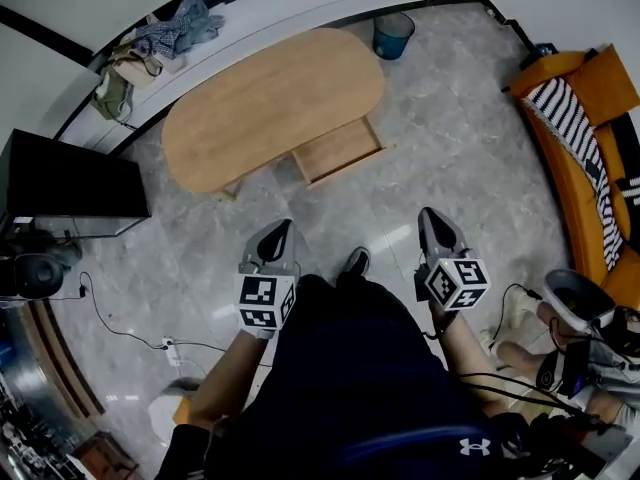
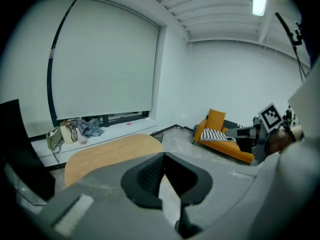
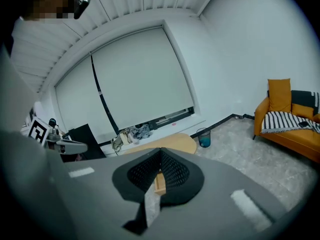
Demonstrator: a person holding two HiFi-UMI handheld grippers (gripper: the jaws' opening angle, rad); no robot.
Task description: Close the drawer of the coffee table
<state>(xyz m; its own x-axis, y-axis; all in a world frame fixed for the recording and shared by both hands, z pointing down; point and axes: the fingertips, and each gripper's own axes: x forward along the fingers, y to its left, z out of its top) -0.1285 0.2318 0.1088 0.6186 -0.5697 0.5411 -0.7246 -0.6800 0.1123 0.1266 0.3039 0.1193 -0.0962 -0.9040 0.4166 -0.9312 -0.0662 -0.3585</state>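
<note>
The coffee table (image 1: pixel 270 108) has a smooth oval tabletop of pale wood. Its shallow rectangular drawer (image 1: pixel 340 151), of the same wood, stands pulled out from the long edge facing the person, over the glossy grey marbled floor (image 1: pixel 450 158).

Only the head view shows the drawer's whole outline, with a round blue bin (image 1: pixel 393 35) off the table's far right end. The left gripper view adds a plain white window blind (image 2: pixel 100 59) and an orange sofa (image 2: pixel 220 134) with a striped throw; there the drawer is hidden. The right gripper view shows a strip of the drawer just below its fingertips.

The left gripper (image 1: pixel 275 240) and the right gripper (image 1: pixel 432 223) have their ribbed black fingers pressed together. Neither holds anything, and both are well apart from the table.
</note>
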